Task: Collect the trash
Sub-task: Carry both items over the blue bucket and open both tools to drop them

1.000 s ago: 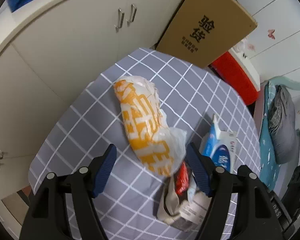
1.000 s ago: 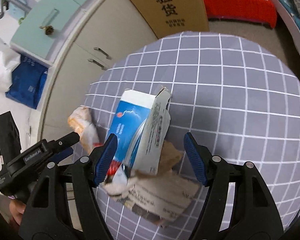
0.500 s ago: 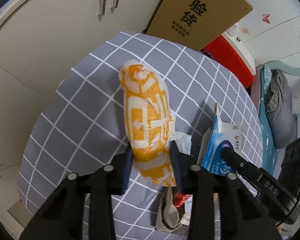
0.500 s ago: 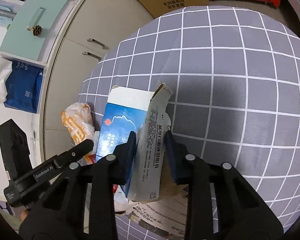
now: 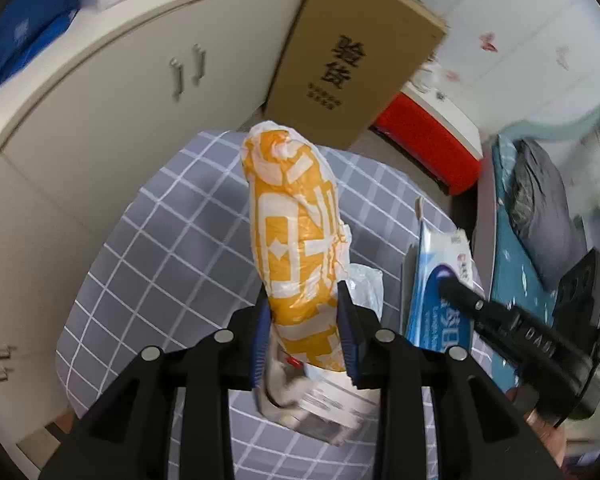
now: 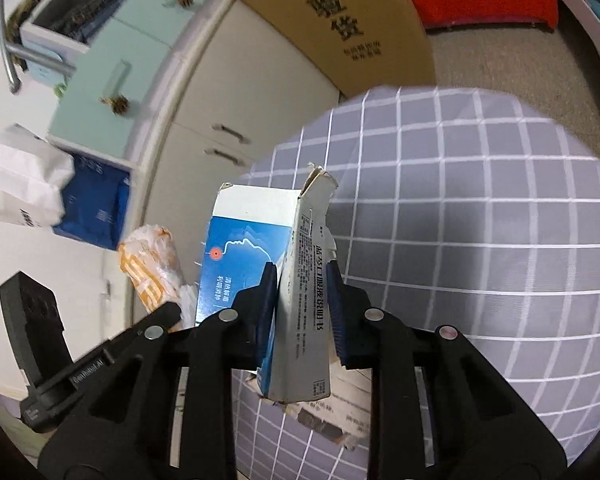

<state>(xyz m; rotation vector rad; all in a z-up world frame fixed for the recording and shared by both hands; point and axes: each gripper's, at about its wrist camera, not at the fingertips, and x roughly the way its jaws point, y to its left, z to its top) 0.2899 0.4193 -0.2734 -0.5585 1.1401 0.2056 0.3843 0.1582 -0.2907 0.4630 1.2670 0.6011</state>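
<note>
Left wrist view | left gripper clamping the orange-and-white bag above the checked tablecloth; right gripper pinching the blue-and-white carton over that cloth

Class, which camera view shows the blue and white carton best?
The right wrist view: the blue and white carton fills its centre, front panel and printed side both visible. The left wrist view shows only part of one face, behind the right gripper.

Left tool clamped orange bag, right tool blue carton; both lifted.
</note>
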